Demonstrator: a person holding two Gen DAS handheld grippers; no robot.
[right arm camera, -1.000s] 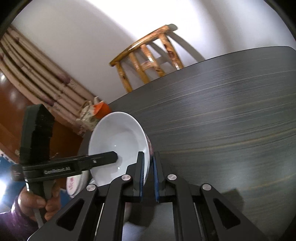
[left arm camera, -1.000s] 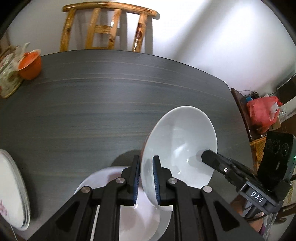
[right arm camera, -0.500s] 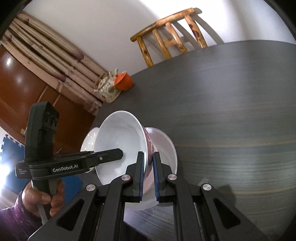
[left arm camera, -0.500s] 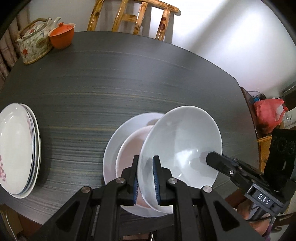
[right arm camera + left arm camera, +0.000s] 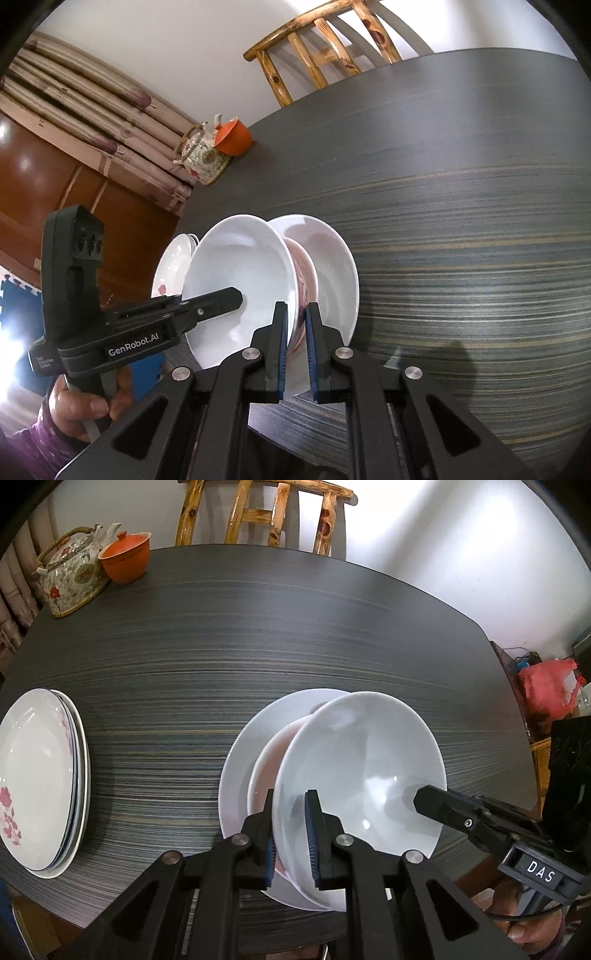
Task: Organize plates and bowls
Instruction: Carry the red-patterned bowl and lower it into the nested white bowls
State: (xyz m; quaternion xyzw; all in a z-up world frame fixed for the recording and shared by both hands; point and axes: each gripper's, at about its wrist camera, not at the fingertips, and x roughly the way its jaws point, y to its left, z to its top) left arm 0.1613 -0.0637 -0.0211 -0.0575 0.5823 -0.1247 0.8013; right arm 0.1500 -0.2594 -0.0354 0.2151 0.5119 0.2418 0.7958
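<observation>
Both tongs were clamped on the rim of one white bowl (image 5: 360, 771), holding it tilted above the dark striped worktop (image 5: 229, 642). The left tongs (image 5: 291, 834) pinched the bowl's near left edge, one blue-padded finger inside the bowl and one outside, while the right tongs (image 5: 295, 345) gripped the opposite edge in the same way. In the right wrist view the bowl's outer wall showed a red pattern just above the pads. Under the bowl sat a white plate (image 5: 258, 738) on the worktop; whether the bowl's base touched it could not be told, as the bowl hid that spot. In the left wrist view the right tongs reached in from the lower right with a finger over the bowl's inside, and in the right wrist view the left tongs came in from the left, held by a hand (image 5: 86, 402) in a purple sleeve. A stack of plates (image 5: 40, 782) with a pink flower print lay well apart at the worktop's left edge. At the far corner stood a flowered teapot (image 5: 70, 576) with an orange lidded cup (image 5: 125, 559) just beside it, and a wooden chair (image 5: 266, 515) stood behind the worktop against the white wall. A red plastic bag (image 5: 546, 686) lay off to the right beyond the worktop.
</observation>
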